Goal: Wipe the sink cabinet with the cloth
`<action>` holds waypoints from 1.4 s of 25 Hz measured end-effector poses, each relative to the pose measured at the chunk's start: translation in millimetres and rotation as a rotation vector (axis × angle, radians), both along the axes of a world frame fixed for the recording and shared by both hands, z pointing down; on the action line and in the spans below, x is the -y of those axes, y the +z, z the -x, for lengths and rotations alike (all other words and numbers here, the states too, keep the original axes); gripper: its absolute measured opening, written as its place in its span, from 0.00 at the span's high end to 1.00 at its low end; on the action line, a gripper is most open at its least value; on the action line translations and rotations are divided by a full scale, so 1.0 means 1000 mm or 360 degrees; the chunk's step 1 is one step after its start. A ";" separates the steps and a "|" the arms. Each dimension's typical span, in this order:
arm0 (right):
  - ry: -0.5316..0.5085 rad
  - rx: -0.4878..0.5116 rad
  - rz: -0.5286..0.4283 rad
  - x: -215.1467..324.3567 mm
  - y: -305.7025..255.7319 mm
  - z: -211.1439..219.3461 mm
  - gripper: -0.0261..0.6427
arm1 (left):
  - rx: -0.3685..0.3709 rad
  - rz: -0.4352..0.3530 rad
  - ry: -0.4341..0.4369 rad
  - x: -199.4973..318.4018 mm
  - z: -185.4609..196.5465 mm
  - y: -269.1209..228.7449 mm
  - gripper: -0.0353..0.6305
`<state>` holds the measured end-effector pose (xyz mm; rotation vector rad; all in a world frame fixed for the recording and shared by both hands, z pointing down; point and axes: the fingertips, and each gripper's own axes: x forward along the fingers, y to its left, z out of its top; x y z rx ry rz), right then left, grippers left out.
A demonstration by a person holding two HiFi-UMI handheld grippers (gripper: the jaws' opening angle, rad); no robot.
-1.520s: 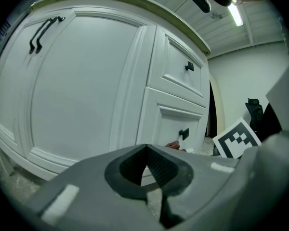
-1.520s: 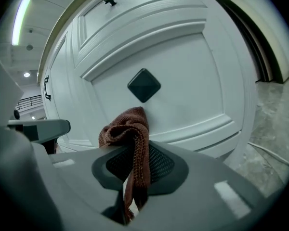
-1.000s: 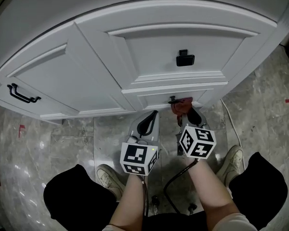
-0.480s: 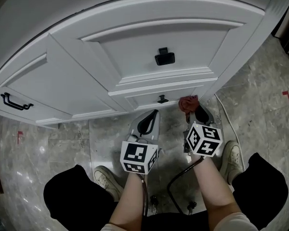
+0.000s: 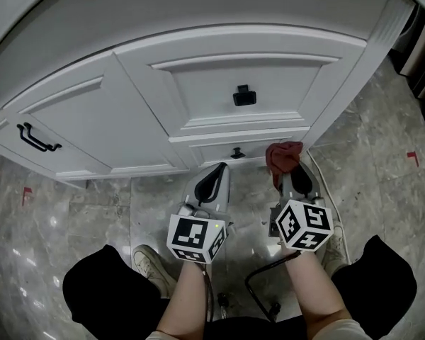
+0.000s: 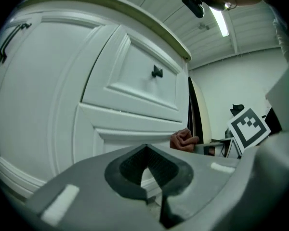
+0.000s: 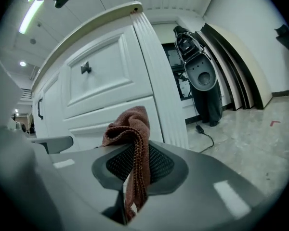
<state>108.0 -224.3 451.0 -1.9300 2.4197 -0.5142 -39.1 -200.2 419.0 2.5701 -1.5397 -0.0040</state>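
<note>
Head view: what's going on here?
A person crouched on the tiled floor holds a gripper in each hand in front of the white sink cabinet. The right gripper is shut on a reddish-brown cloth, which it holds up at the cabinet's lower right corner, beside the small knob. Whether the cloth touches the cabinet can't be told. The left gripper is shut with nothing in it and points at the cabinet's base.
</note>
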 end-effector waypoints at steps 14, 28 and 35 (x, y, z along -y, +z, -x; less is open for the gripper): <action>-0.0124 0.0009 -0.0198 -0.120 -0.082 0.007 0.83 | -0.0066 -0.0199 -0.0108 -0.134 0.004 -0.087 0.95; -0.0211 -0.0022 -0.0241 -0.251 -0.111 -0.002 0.83 | -0.0035 -0.0283 -0.0122 -0.264 -0.011 -0.121 0.95; -0.0215 0.0013 -0.0259 -0.285 -0.129 -0.006 0.83 | -0.0053 -0.0324 -0.0117 -0.291 -0.018 -0.141 0.95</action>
